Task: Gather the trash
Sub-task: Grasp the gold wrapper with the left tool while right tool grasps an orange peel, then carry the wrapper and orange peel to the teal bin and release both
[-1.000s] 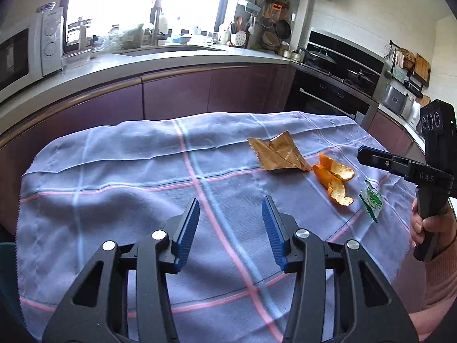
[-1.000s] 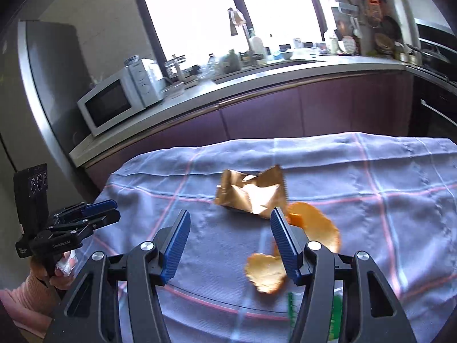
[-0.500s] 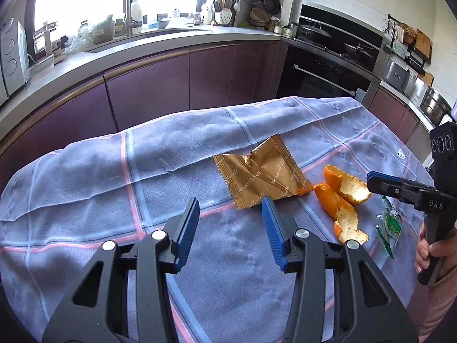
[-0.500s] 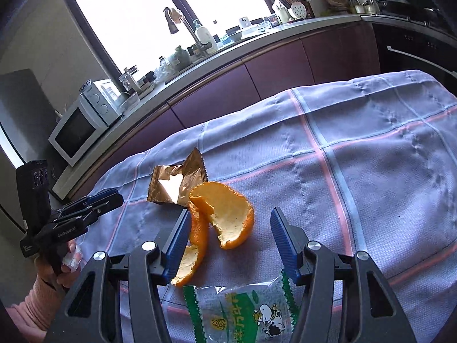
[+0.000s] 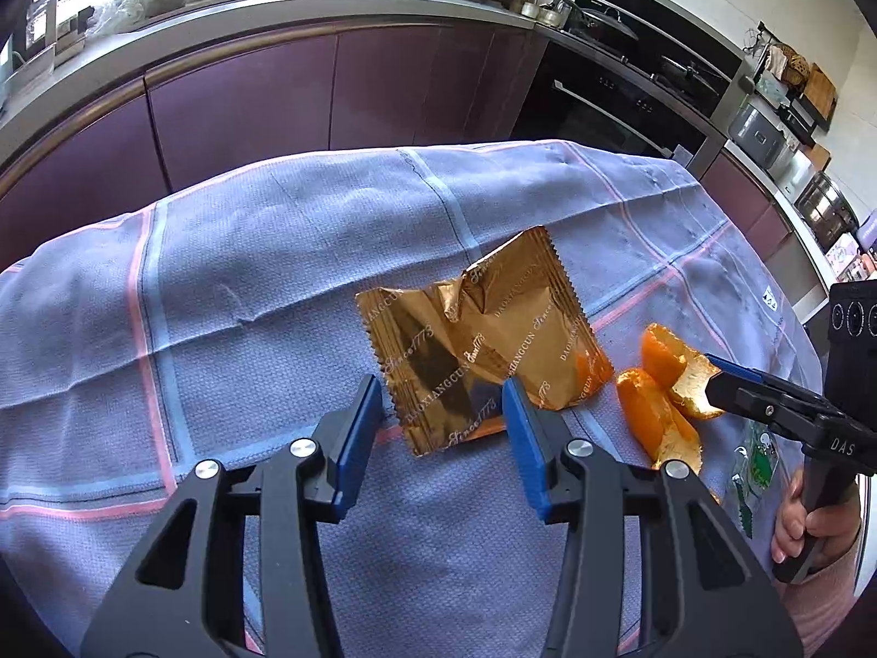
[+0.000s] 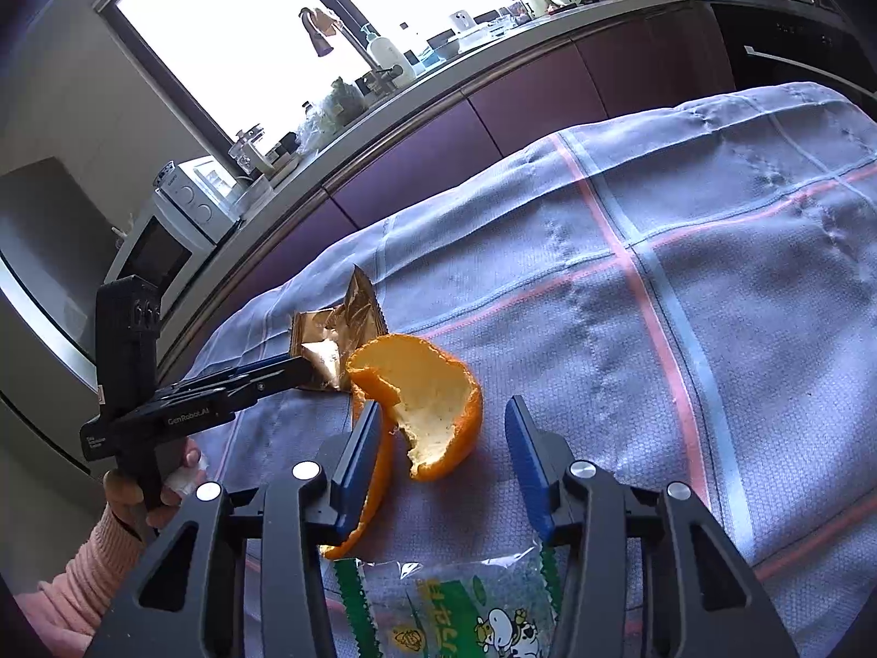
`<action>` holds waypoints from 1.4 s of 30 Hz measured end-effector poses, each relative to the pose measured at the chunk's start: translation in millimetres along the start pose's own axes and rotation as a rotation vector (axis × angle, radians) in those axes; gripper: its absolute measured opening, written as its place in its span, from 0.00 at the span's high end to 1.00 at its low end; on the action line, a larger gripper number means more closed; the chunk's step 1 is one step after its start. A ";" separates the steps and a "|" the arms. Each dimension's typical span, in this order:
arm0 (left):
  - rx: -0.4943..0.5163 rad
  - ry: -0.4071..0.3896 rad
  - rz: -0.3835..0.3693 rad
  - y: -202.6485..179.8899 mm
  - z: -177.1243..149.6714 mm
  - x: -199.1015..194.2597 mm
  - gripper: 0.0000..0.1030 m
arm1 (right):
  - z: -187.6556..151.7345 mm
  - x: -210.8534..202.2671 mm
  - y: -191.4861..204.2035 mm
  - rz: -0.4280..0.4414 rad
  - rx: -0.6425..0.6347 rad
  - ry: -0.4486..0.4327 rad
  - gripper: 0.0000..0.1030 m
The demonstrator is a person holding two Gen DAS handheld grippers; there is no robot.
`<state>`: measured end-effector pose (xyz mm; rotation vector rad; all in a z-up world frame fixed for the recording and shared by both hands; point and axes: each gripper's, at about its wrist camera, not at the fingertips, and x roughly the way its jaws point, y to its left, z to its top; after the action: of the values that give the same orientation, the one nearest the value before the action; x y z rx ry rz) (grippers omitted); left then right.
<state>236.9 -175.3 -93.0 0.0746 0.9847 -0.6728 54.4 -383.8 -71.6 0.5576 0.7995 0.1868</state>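
- Left wrist view: left gripper [image 5: 441, 403], fingers [image 5: 359, 430] parted, nothing pressed between them; the near edge of a gold wrapper [image 5: 482, 351] lies in the gap between their tips.
- Gold wrapper: crumpled, flat on a blue checked cloth [image 5: 230, 296] that covers the bench.
- Orange peel [image 5: 655, 406]: two pieces just right of the wrapper, on the cloth.
- Right gripper [image 5: 712, 375]: enters from the right, tips at the peel; held by a hand [image 5: 803, 515].
- Green-printed clear packet [image 5: 753, 463]: on the cloth near the right edge, partly behind the right gripper.
- Right wrist view: right gripper [image 6: 441, 427], fingers [image 6: 526, 447] closing with a cupped orange peel [image 6: 433, 411] between them; the left finger touches the peel, the right one stands clear of it, no grip.
- Clear packet [image 6: 449, 603]: under the gripper at the bottom edge, on the cloth [image 6: 685, 285].
- Gold wrapper [image 6: 340, 340]: beyond the peel.
- Left gripper [image 6: 296, 370]: at left, tips at the wrapper, held by a hand [image 6: 148, 488] in a pink sleeve [image 6: 82, 570].
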 end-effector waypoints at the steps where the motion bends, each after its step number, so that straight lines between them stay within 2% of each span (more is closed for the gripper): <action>1: -0.002 0.001 0.000 -2.0 1.0 1.2 0.57 | 1.1 1.1 -0.7 0.001 0.004 0.002 0.64; 3: -0.008 0.010 -0.012 -2.2 2.1 2.0 0.72 | 1.3 2.9 -2.7 0.010 0.011 0.009 0.70; 4: -0.011 0.012 -0.013 -2.3 2.1 2.4 0.74 | 1.5 3.7 -3.4 0.011 0.015 0.011 0.72; 6: -0.016 0.012 -0.018 -2.7 1.1 2.9 0.85 | 1.4 4.3 -3.4 0.017 0.023 0.014 0.75; 7: -0.020 0.012 -0.024 -1.9 0.1 2.3 0.86 | 1.0 3.7 -4.1 0.022 0.031 0.012 0.77; 8: -0.023 0.012 -0.027 -2.1 -0.9 2.3 0.92 | 0.8 3.1 -4.4 0.024 0.036 0.011 0.79; 13: -0.031 -0.001 -0.040 -3.3 -4.8 -2.3 0.95 | -0.3 1.0 -3.0 0.019 0.036 0.002 0.85; 19: -0.041 -0.032 -0.053 -2.3 -9.9 -18.6 0.97 | 5.2 -9.9 1.0 0.031 0.037 -0.044 0.88; 30: -0.066 -0.114 -0.068 11.3 -34.4 -74.3 0.98 | 12.2 -25.9 15.8 0.065 0.012 -0.098 0.89; 42: -0.134 -0.218 -0.082 48.9 -77.9 -151.1 0.98 | 8.2 -23.9 55.5 0.165 -0.054 -0.088 0.89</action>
<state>150.3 -34.7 -29.5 -0.1550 0.8235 -0.6727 46.5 -349.1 -22.2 0.5767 0.6614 0.3328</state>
